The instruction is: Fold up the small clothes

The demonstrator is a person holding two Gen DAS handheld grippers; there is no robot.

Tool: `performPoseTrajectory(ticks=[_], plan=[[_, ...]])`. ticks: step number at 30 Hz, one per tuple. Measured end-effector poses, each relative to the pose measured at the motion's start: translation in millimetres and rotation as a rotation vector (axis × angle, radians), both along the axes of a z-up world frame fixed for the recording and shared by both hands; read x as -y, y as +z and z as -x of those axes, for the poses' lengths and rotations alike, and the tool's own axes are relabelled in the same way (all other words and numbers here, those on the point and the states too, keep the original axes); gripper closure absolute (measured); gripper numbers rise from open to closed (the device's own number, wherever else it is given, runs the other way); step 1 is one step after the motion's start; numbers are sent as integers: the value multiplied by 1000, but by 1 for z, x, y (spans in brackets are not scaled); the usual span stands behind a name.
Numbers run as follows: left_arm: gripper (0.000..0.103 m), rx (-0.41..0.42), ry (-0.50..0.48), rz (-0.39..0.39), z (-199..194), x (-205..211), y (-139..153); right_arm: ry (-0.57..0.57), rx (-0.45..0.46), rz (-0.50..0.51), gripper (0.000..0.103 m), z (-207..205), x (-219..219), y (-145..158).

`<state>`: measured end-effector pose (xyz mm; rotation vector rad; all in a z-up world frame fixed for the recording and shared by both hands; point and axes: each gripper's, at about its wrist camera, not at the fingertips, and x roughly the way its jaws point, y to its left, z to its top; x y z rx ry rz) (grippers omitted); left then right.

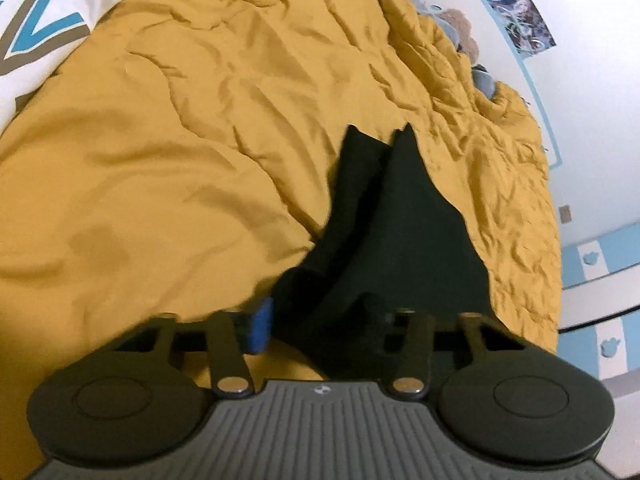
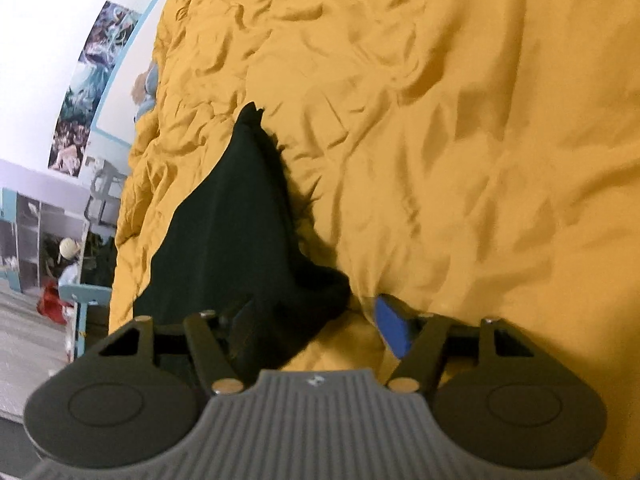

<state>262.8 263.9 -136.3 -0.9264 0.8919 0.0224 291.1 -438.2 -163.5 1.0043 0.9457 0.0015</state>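
1. The black garment (image 1: 384, 216) lies on the yellow bedspread (image 1: 180, 140), stretching toward 12 o'clock.
2. The left gripper (image 1: 320, 320) is spread; cloth hides one of its fingers.
3. The right gripper (image 2: 320, 328) is likewise spread, one finger buried.

Garment (image 1: 384, 216) on bedspread (image 1: 200, 140), stretched ahead of both claws; shirt (image 1: 48, 20) far left.

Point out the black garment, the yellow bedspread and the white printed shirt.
black garment (image 1: 396, 216): left wrist view, middle of the cloth.
yellow bedspread (image 2: 460, 128): right wrist view, bare wrinkled area.
white printed shirt (image 1: 60, 8): left wrist view, near the blue print.
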Motion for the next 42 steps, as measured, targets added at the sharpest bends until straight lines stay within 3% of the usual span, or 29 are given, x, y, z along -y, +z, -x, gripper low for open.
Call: performPoseTrajectory(ticks=[1,3,5,9,15,18,23,25,31,33,34,42], plan=[[83,2,14,-2,1,0,0,-14,-1,1,75,-1,0,-1],[89,30,19,-14,4,0,7,-31,14,10,97,-2,1,3],[93,22,-11,-111,5,8,21,-14,48,87,99,-3,-1,17],[94,-40,-123,-329,-5,28,30,81,25,265,101,-13,-14,28],[89,-128,-197,-467,-11,46,23,107,-36,295,102,-16,-17,10],[84,-155,-204,-528,-4,51,32,141,-19,358,101,-16,-23,23],[85,-169,-168,-675,12,54,59,175,10,504,103,-12,-31,46],[85,-151,-163,-673,18,51,67,160,12,617,103,-8,-29,54],[85,-29,-176,-625,9,61,90,158,73,513,100,-6,-3,65],[84,8,-197,-612,-1,71,97,168,95,490,85,-11,-2,70],[84,26,-209,-607,-6,78,100,174,111,471,69,-16,-3,72],[84,123,-324,-578,-57,129,107,223,177,372,55,-65,-20,69]])
